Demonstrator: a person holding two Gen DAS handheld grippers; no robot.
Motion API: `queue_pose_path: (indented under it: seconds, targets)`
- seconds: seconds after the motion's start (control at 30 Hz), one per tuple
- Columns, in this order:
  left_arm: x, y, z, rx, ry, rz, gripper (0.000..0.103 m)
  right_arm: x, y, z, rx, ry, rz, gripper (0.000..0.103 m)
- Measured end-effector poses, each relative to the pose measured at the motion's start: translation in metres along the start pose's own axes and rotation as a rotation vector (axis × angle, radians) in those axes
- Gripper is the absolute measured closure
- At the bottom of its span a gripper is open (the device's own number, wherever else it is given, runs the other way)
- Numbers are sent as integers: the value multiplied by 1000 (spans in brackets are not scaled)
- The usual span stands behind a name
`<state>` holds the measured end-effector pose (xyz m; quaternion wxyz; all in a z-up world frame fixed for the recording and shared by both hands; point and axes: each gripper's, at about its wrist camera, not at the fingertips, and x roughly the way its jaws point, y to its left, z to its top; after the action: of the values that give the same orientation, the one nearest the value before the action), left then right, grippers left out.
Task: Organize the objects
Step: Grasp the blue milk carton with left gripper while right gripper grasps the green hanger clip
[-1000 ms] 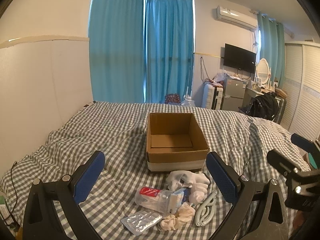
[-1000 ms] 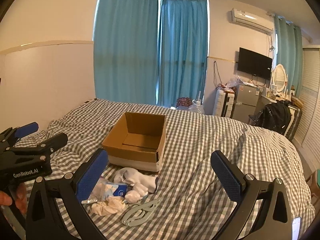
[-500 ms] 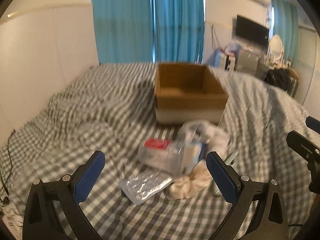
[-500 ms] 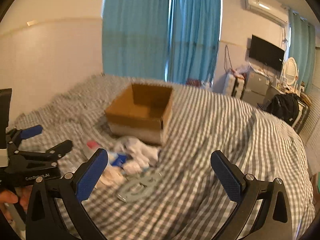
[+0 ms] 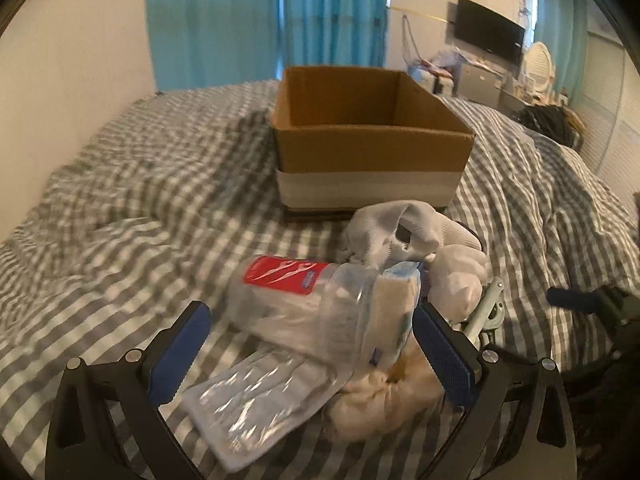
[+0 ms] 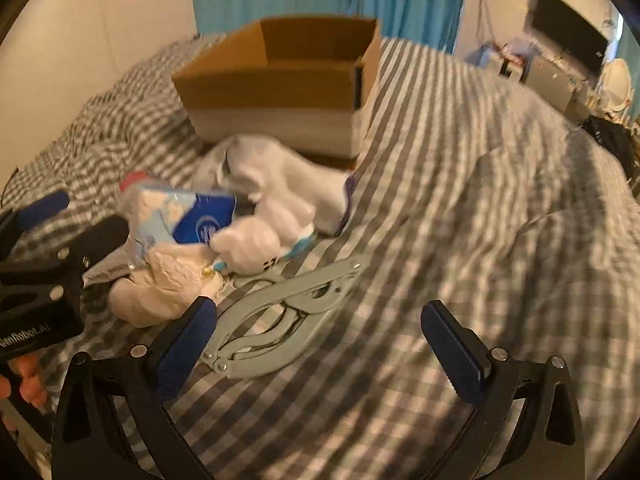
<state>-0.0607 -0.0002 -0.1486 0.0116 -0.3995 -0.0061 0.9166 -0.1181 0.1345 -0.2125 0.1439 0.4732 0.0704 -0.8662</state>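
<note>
Jaws of left gripper point(image 5: 308, 354) and right gripper point(image 6: 318, 344) wide, empty. Close squarely across the clear tub point(image 5: 296, 304), probably cotton swabs, just before the cardboard box point(image 5: 370, 140); squeeze gently.

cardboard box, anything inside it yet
From both views only bare inner walls of the cardboard box show, nothing poking above the rim. Its floor is hidden behind the near wall, so something flat could lie there unseen.

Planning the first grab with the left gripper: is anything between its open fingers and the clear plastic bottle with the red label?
Nothing visible blocks it. The left gripper is open, and the clear bottle lies right ahead of its fingers. A silvery foil pack lies below the bottle and a tissue pack presses against its right end.
</note>
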Motion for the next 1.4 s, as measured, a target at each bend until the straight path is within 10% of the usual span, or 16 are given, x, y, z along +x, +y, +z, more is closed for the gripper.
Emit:
queue_pose_path:
  seconds: [0.13, 0.33, 0.7, 1.0, 1.4]
  targets:
    - [21, -1, 7, -2, 36, -66, 0, 22, -2, 1, 22, 54, 34, 3]
    - [22, -24, 1, 143, -3, 31, 4, 43, 10, 0, -25, 83, 42, 15]
    - [-13, -34, -22, 109, 2, -74, 82, -8, -20, -14, 65, -75, 4, 79]
    - [-45, -27, -32, 36, 9, -36, 84, -39, -7, -17, 65, -113, 56, 97]
    - [-114, -6, -9, -54, -187, 11, 84, -108, 18, 5, -17, -256, 72, 103]
